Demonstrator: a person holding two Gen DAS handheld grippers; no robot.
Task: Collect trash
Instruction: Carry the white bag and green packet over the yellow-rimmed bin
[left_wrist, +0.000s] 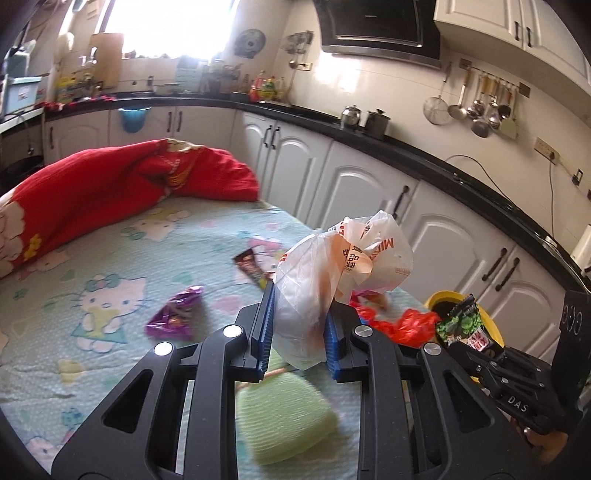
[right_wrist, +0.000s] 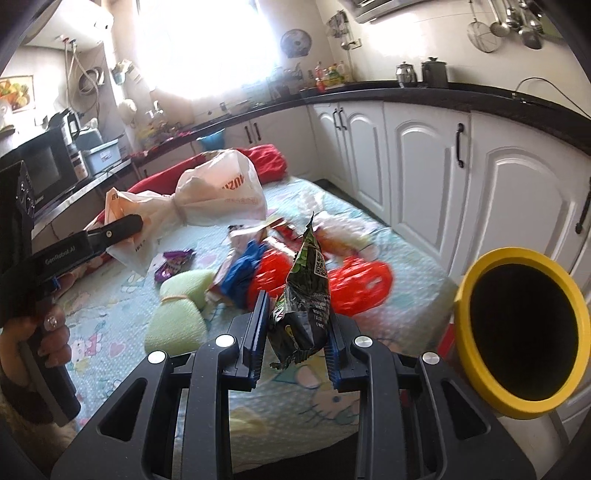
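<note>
Right wrist view: the right gripper (right_wrist: 295, 325) fingers are clamping a dark snack wrapper (right_wrist: 304, 295) standing upright, with the yellow-rimmed bin (right_wrist: 476, 373) lying near at three o'clock. The left gripper (right_wrist: 122, 227), at ten o'clock and farther off, is pinching a white plastic bag (right_wrist: 218, 195).

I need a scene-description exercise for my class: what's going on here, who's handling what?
A person is clearing litter off a cartoon-print bedspread with two handheld grippers. The left gripper is shut on a knotted white plastic bag, lifted off the bed. The right gripper is shut on a dark green snack wrapper, close to a yellow-rimmed bin. A purple wrapper, red plastic bags and other scraps lie uncollected.
</note>
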